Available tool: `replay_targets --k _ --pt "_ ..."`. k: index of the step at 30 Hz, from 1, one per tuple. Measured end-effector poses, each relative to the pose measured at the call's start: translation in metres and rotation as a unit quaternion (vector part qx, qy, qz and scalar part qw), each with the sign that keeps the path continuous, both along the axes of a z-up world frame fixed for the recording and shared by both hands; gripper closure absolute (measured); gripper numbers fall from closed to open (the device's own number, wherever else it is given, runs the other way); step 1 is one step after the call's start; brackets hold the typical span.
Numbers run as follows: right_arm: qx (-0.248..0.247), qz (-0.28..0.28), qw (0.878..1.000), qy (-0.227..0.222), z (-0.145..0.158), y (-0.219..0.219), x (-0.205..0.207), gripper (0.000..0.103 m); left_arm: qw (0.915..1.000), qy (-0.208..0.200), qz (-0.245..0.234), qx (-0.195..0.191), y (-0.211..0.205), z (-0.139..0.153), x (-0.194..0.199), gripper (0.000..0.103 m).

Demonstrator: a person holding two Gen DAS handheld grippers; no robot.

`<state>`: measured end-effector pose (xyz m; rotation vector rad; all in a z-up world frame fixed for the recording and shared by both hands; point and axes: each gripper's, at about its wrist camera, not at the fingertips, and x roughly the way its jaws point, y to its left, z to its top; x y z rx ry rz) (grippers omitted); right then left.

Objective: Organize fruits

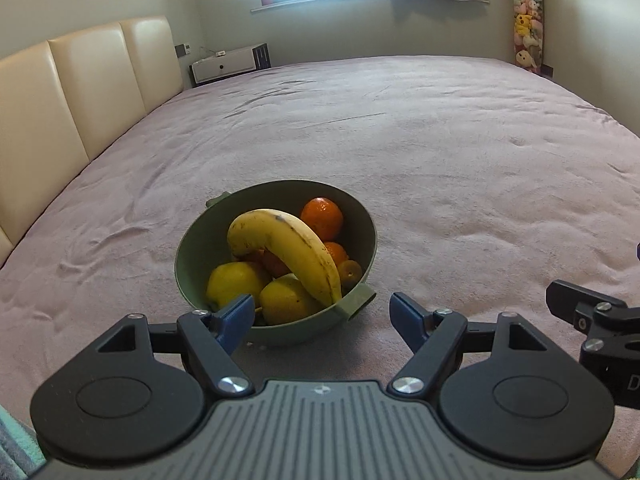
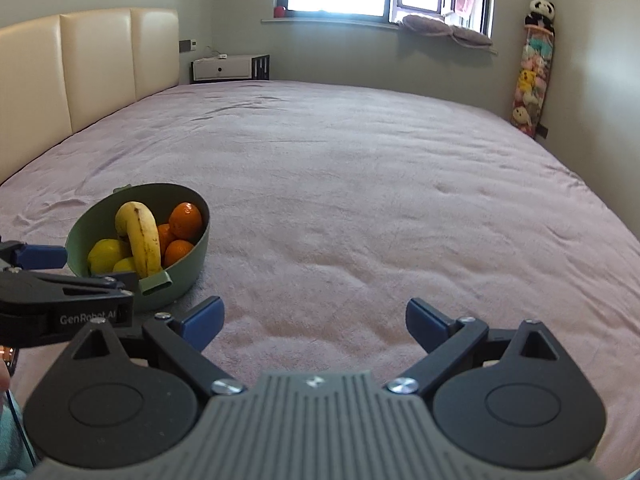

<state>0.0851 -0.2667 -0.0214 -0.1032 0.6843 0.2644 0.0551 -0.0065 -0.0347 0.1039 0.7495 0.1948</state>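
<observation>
A green bowl [image 1: 200,248] with two small side handles sits on a bed covered by a pinkish-mauve blanket [image 1: 440,160], toward the near side of the bed, with a cream padded headboard [image 1: 80,92] off to the left. The fruit is piled inside it. A ripe banana [image 1: 292,252], yellow with brown flecks and a dark line along its ridge, arches over the heap, one end resting near the front handle. Under and behind it lie oranges [image 1: 322,218], bright and dimpled, and at the front two yellow apples [image 1: 234,280] lie side by side.

The only writing that can be read is white lettering, "GenRobot.AI", on the black body of the left gripper as seen from the right wrist view.

The left gripper [image 1: 322,312] has its blue-tipped jaws spread wide, with nothing gripped; its left finger [image 1: 236,316] overlaps the near rim of the bowl in the picture, though contact cannot be judged. The right gripper [image 2: 314,322] is also spread wide and empty, over bare blanket to the right of the bowl.
</observation>
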Motion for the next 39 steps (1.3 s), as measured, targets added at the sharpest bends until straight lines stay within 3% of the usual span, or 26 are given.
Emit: replay_targets --k 14,39 --pt "0.001 0.003 1.0 0.009 -0.0039 0.0006 0.0009 0.009 0.9996 0.002 0.014 -0.026 0.0085 0.0051 0.0004 0.013" --pt "0.01 -0.003 1.0 0.008 -0.0026 -0.0053 0.0002 0.009 0.9993 -0.002 0.016 -0.033 0.0084 0.009 -0.0025 0.013"
